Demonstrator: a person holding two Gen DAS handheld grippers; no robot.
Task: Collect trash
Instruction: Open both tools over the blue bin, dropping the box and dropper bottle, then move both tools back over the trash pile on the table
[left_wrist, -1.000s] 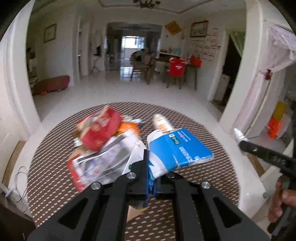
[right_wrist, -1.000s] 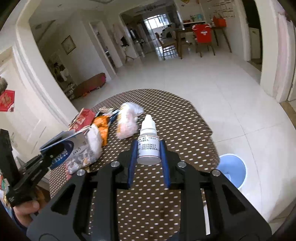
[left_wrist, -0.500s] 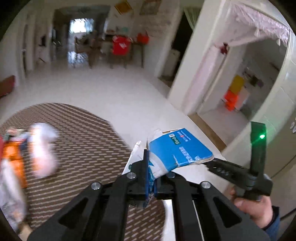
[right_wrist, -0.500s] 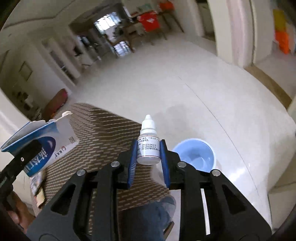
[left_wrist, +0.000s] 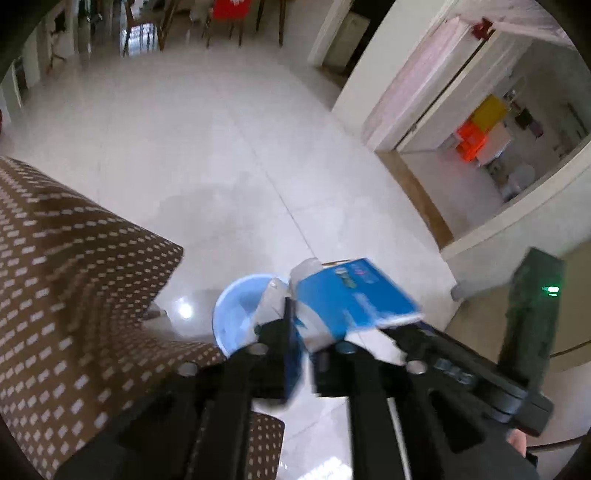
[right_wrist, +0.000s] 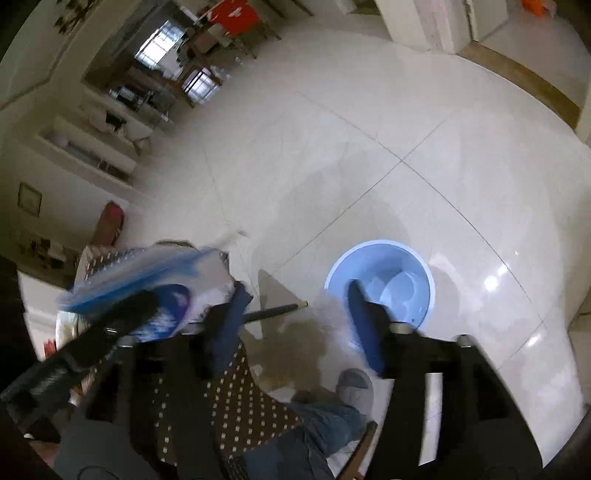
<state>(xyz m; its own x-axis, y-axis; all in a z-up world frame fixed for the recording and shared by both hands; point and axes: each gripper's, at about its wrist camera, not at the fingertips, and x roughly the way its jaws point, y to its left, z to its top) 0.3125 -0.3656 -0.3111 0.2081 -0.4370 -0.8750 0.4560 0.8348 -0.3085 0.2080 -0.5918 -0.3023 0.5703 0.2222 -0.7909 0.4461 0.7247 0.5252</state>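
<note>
Carton (left_wrist: 354, 299), clamped in your left tool (left_wrist: 301, 332), hangs just right of the bin (left_wrist: 236, 314); right tool (right_wrist: 299, 314) gapes empty.

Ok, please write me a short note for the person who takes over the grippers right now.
Left gripper: shut on the blue carton, held near the blue bin on the floor.
Right gripper: open, empty, above the bin.
Done: carton lifted off the table.
Left: probably release the carton into the bin, then check the table for more trash, since little of it shows.
</note>
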